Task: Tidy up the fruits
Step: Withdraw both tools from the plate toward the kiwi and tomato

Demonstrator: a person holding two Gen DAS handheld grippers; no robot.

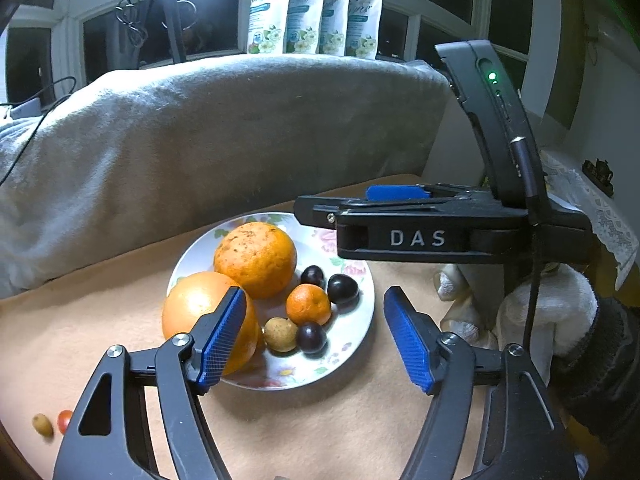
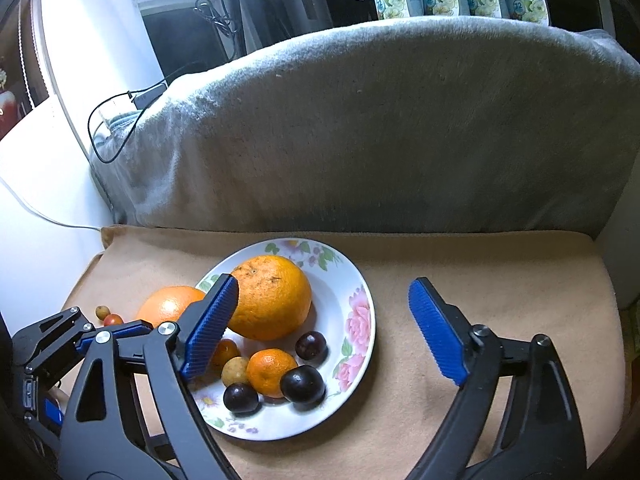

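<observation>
A round white plate [image 1: 352, 332] with pink painted flowers and green leaves sat on a soft tan cloth [image 1: 320, 432]. The plate looked smooth and shiny. Behind it rose a fuzzy grey blanket [image 1: 224, 136], lumpy like a big pillow.

On the plate lay a big orange [image 1: 256, 258] with rough, speckled skin. Beside it, touching it, was a second big fruit [image 1: 192, 304], smooth and orange-pink. In front of them lay a small orange [image 1: 308, 304], three round dark fruits [image 1: 342, 288] that were shiny and nearly black, and one little tan fruit [image 1: 281, 334] shaped like an egg. In the right wrist view one more small orange fruit [image 2: 226, 351] peeked out behind a finger. Off the plate, on the cloth, lay a tiny tan fruit [image 1: 42, 425] touching a tiny red one [image 1: 64, 420].

The left gripper [image 1: 314, 338] was black, with blue ribbed pads [image 1: 408, 340]. Its jaws stood wide apart and held nothing. One pad showed in front of the smooth big fruit, but I could not tell if it touched.

The right gripper [image 2: 324, 328] looked the same. Its jaws stood wide apart too, and nothing was held between them. They hung over the plate, one pad in front of the rough orange. In the left wrist view, white letters on its black body read "DAS", and a small green light [image 1: 492, 76] glowed on it. A hand [image 1: 552, 312] in a fluffy white glove held it.

On the sill behind stood four soft pouches [image 1: 316, 12] with printed flowers. Their writing was too small to read.
</observation>
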